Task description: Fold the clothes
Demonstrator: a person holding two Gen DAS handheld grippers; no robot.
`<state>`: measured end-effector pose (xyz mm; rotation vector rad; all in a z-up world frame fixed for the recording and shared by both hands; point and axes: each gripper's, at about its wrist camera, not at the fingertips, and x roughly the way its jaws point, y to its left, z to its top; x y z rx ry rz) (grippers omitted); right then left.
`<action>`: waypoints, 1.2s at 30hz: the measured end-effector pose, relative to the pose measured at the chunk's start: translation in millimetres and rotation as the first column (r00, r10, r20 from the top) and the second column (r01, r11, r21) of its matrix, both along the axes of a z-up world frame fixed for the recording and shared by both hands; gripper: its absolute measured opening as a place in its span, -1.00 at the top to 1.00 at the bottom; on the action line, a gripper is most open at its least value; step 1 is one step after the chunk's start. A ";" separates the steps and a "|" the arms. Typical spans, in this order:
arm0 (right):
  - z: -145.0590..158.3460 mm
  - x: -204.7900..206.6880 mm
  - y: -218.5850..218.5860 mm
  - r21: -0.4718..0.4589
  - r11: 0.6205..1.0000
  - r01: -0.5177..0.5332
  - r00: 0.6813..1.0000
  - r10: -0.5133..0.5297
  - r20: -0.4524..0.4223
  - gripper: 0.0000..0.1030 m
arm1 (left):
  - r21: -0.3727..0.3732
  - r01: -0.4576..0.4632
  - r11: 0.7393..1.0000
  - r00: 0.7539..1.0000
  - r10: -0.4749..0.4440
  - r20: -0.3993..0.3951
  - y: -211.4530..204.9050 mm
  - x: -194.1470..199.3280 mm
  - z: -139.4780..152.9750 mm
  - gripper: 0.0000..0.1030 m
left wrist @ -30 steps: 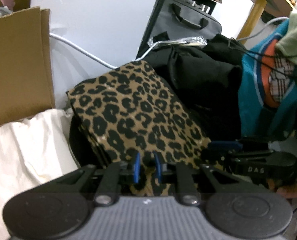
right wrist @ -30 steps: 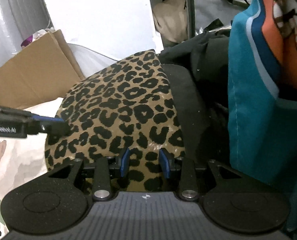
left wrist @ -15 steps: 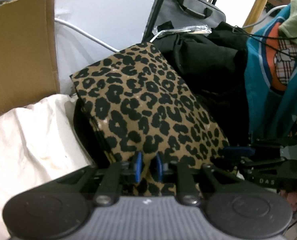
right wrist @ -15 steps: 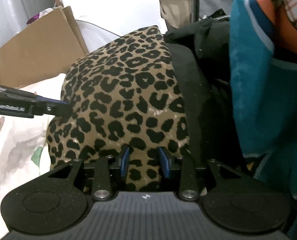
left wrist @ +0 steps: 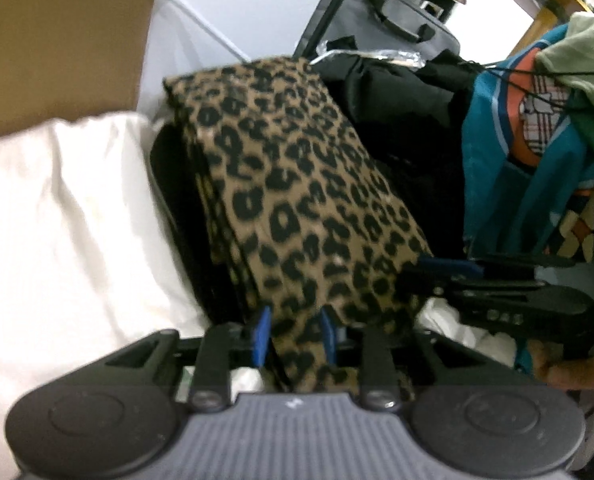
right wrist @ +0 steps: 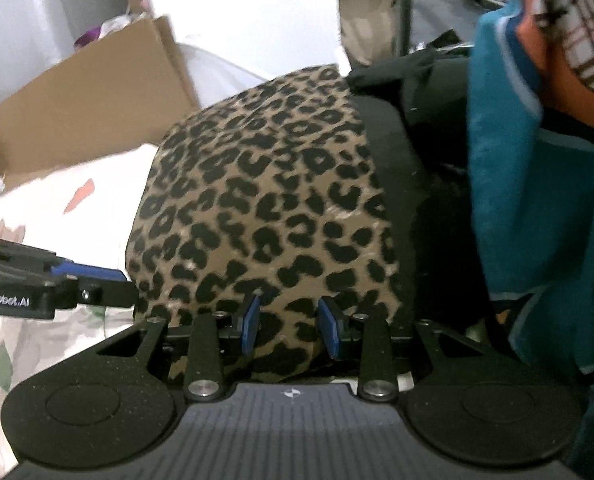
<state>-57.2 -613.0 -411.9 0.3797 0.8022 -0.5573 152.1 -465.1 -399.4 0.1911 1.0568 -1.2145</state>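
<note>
The folded leopard-print garment [left wrist: 305,200] lay on black clothing [left wrist: 409,96], beside a white cloth [left wrist: 69,216]. My left hand-held gripper [left wrist: 293,334] had just been opening, fabric loose between its jaws; my right hand-held gripper [right wrist: 291,326] pinched the near edge.

White bedding [left wrist: 57,216] lies open leftward; teal garment [right wrist: 537,200] crowds the right.

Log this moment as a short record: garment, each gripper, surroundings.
garment: folded leopard-print cloth, lying on dark clothes
left gripper: jaws have just been opening, near edge of the cloth between them
right gripper: cloth edge between its pads; whether they press on it cannot be told
left of cloth: white bedding, cardboard box
right of cloth: teal garment hanging
</note>
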 end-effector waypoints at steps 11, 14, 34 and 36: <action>-4.6 -7.3 9.8 0.042 0.996 0.078 0.997 -0.076 -0.028 0.23 | 0.081 -0.066 0.995 0.996 0.070 -0.054 18.2 -20.0 -6.9 -0.11; 2.0 -4.1 15.3 0.059 0.994 0.096 0.995 -0.096 0.002 0.12 | 0.072 -0.074 0.995 0.997 0.076 -0.023 21.5 -19.0 5.4 -0.31; 32.5 19.2 53.0 0.132 0.958 0.256 0.967 -0.254 -0.034 -0.99 | 0.179 -0.190 0.965 0.982 0.184 0.050 53.8 10.9 45.0 -0.99; 40.4 23.0 55.9 0.150 0.952 0.266 0.964 -0.261 -0.051 -0.99 | 0.190 -0.205 0.960 0.979 0.199 0.050 59.9 17.4 55.7 -0.99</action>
